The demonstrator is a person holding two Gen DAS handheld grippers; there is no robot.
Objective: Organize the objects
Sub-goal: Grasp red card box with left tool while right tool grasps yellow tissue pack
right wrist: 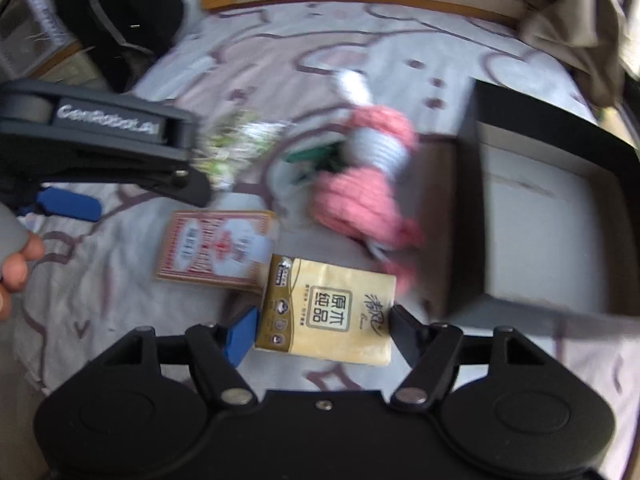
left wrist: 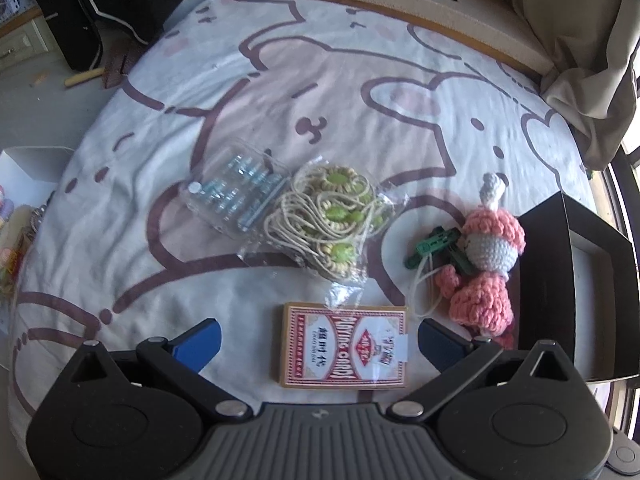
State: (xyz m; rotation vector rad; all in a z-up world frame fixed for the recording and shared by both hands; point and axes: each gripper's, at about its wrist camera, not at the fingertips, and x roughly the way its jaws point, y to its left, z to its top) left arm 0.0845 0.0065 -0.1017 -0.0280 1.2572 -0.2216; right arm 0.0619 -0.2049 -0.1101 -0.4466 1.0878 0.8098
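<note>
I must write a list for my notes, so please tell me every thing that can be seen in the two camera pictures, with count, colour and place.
playing cards box: 1, red and white, on the bed between the left gripper's open fingers
tissue pack: 1, gold, between the right gripper's fingers, pads at its edges
crochet doll: 1, pink and grey, beside the black box
green clip: 1, dark green, left of the doll
bag of beaded cords: 1, cream and green, middle of the bed
clear plastic case: 1, transparent with bluish contents, touching the bag
black box: 1, black with pale inside, open, right side
bed sheet: 1, white and pink cartoon print, under everything
left gripper: 1, black with blue pads
right gripper: 1, black with blue pads
hand: 1, left edge of the right wrist view
</note>
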